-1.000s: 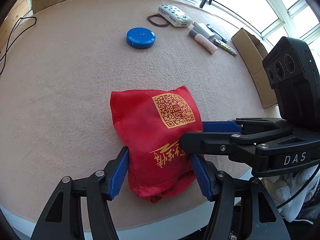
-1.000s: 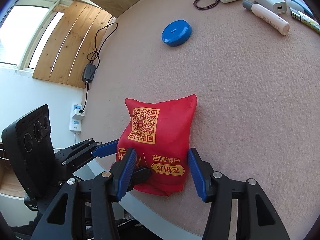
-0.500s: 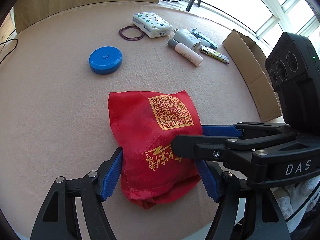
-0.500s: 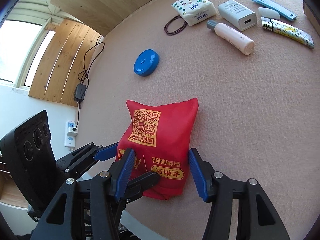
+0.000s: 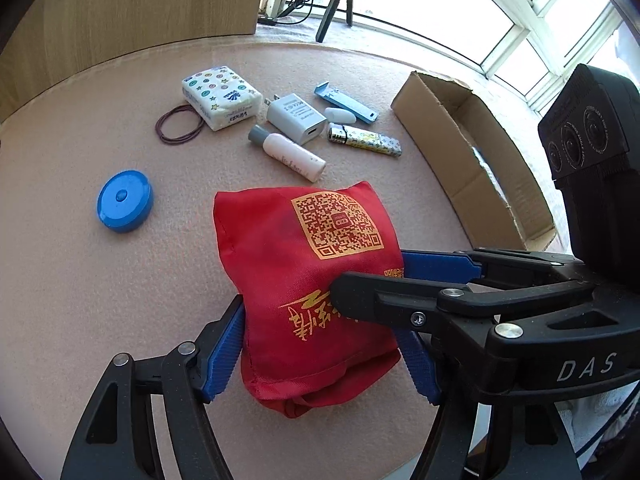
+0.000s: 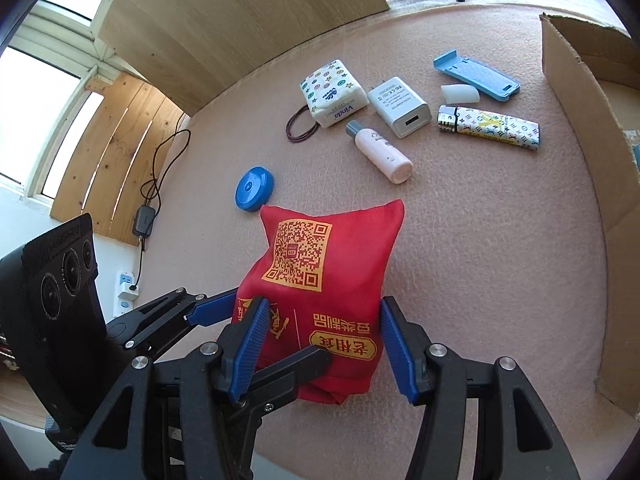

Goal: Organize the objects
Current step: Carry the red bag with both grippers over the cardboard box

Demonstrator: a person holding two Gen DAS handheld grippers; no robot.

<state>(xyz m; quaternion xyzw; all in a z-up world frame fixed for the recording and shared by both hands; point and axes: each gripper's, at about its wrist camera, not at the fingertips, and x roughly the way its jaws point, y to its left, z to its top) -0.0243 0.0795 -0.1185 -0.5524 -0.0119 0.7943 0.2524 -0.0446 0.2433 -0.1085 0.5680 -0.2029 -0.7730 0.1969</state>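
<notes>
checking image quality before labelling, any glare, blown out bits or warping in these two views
Left wrist view: the windows at the top are blown out to white, the table edge bows strongly, and the red bag is sharp. Right wrist view: the window on the left is overexposed, the cardboard box wall curves from fisheye, and there is no visible motion blur.

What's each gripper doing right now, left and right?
Left gripper: closed on the lower part of the red bag, pads pressing both sides.
Right gripper: also closed on the red bag, gripping its near end.
</notes>
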